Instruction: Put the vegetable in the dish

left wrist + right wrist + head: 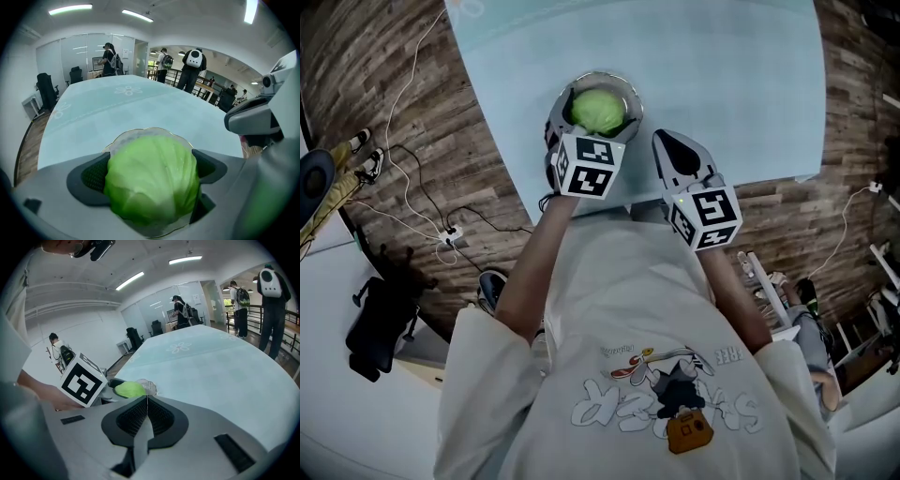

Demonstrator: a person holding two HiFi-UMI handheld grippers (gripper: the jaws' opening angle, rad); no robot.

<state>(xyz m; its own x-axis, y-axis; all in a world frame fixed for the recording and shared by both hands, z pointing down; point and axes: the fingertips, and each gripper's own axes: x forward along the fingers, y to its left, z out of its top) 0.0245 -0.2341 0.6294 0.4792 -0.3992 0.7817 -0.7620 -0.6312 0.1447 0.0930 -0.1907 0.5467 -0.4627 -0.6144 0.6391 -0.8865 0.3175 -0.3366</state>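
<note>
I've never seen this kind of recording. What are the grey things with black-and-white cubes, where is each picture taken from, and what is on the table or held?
No robot here: a person holds a two-jaw gripper in each hand; the marker cubes are parts of them. The head view comes from a camera on the person's head, looking steeply down. The other two come from a camera on each gripper, looking along its jaws. On the pale blue table stands one dish. The left gripper is shut on a green cabbage, right over that dish; whether the cabbage already rests in it I cannot tell. The right gripper is shut and empty, beside the left one.
</note>
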